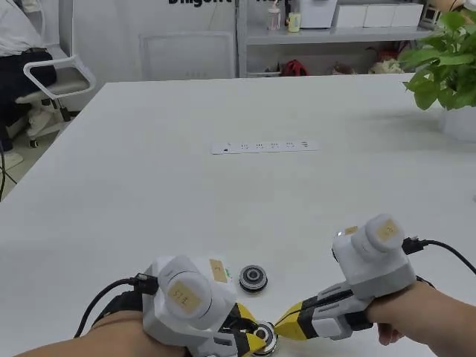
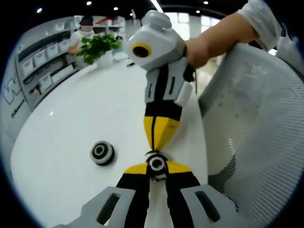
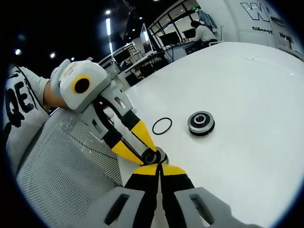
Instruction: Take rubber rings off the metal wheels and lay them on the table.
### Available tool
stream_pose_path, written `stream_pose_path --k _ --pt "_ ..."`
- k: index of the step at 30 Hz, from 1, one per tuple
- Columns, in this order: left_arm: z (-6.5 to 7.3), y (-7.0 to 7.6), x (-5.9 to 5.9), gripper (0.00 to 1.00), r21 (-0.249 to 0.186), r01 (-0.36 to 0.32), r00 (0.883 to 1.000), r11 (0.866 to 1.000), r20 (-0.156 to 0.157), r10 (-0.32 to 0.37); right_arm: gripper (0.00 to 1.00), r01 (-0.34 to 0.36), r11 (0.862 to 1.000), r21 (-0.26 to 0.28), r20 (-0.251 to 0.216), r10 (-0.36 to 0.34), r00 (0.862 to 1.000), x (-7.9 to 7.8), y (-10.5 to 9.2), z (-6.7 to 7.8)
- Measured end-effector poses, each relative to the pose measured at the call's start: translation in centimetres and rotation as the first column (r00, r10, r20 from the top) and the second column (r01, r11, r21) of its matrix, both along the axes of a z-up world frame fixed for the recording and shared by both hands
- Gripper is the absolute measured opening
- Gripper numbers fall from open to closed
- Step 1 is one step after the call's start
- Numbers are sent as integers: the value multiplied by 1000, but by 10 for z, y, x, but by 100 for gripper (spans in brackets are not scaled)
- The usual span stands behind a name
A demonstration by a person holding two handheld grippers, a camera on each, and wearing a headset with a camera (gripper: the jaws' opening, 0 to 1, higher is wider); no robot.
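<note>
While clamping one metal wheel (image 2: 156,163) in the left hand-held gripper (image 2: 156,168) over the tabletop (image 1: 223,208) edge, presses the clenched right hand-held gripper (image 3: 159,167) tips against it, with a second wheel (image 1: 253,278) and loose rubber ring (image 3: 162,126) lying nearby.

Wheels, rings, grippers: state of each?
left gripper: shut on held wheel.
right gripper: shut, tips at that wheel's rim; ring grip unclear.
table wheel: lying flat; ring on or off unclear.
loose ring: off, flat on table.
</note>
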State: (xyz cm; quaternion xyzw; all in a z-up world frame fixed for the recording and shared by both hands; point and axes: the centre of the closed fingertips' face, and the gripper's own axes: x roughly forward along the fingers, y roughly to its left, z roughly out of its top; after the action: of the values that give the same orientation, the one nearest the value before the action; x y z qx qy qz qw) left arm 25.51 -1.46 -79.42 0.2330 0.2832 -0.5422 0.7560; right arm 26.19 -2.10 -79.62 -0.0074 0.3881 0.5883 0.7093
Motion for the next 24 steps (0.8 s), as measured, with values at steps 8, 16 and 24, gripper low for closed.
stream_pose_path --k 8,16,24 --pt "0 0 0 12 3 1 1000 1000 1 -1 0 -9 1000 15 -13 10 1000 -4 5 3" --pt "0 0 0 12 4 6 1000 1000 1 -6 0 -31 999 34 -21 32 999 -9 10 6" --pt "0 -1 -1 12 1 8 1000 1000 2 -8 0 -69 994 86 -20 71 997 -17 22 17"
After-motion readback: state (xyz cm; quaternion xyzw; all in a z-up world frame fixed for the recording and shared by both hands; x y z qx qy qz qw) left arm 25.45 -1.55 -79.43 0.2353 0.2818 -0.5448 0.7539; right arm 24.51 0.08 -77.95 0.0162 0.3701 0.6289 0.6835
